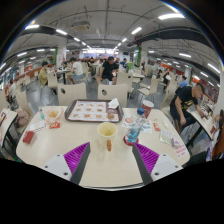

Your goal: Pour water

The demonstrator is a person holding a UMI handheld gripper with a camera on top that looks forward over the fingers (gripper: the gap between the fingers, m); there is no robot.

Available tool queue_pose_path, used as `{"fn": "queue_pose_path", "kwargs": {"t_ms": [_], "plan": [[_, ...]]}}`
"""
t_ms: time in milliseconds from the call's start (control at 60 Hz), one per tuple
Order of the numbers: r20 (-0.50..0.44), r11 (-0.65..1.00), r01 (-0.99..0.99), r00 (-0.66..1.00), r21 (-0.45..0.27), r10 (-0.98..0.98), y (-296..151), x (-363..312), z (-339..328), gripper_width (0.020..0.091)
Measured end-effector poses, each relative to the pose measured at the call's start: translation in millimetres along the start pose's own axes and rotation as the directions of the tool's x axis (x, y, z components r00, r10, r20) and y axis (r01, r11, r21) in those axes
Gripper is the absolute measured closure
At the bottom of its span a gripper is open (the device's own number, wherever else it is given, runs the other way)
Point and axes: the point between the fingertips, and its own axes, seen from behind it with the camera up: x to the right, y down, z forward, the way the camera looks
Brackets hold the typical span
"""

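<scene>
On the far left of the pale tabletop (pixel 100 165) lies a small red thing (pixel 29 136), too small to tell more of. A little to its right, farther back, stands an orange-and-white item (pixel 52 117), likewise unclear.

The tool (pixel 111 157) reaches in from below with its two fingers spread wide, holding nothing. The left finger's magenta pad (pixel 76 155) and the right finger's matching pad (pixel 148 156) angle inward, with bare tabletop showing between them.

Beyond the left finger, toward the back of the tabletop, lies a dark tray (pixel 93 111) with rows of small pale pieces on it.

The yellow cup (pixel 107 134) stands upright just ahead of the fingers, roughly on the midline of the gap between them, a touch nearer the left finger. It stands apart from both pads, resting on its own on the tabletop, in front of the tray.

Just to the right of the cup stands a clear water bottle with a bluish label (pixel 132 130), also upright, ahead of the right finger and apart from it. Near it, to the right, lie some small mixed items (pixel 155 126) that cannot be told apart.

Farther back on the right stands a reddish-brown cup (pixel 147 106).

Past the right edge of the tabletop sits a person (pixel 189 102). The hall behind holds more tables, chairs and people under ceiling lights.
</scene>
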Motion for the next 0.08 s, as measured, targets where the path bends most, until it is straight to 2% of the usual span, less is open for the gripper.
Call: {"fn": "queue_pose_path", "kwargs": {"t_ms": [83], "plan": [[0.005, 1.0, 0.005, 1.0, 0.01, -0.005, -2.9, -3.3, -1.9, 0.0255]]}}
